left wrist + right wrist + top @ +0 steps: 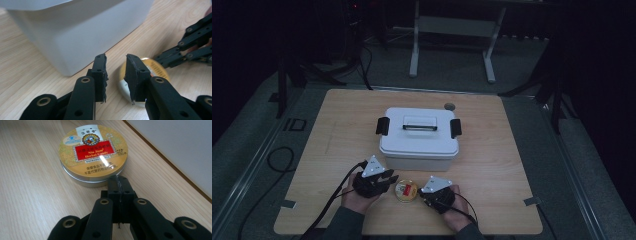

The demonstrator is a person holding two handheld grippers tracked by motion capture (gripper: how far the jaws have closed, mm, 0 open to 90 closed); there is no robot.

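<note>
White lidded box [419, 137], candy tin [406, 191]

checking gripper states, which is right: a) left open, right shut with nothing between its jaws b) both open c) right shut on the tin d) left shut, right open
a: the left gripper shows a gap between its jaws, while the right gripper has its jaws pressed together just short of the candy tin.

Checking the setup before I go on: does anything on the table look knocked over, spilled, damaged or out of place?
Nothing stands out. The white storage box sits square with its lid on and both black latches down. The round candy tin lies flat and closed in front of it, between the left gripper and right gripper. No spill or damage shows.
</note>
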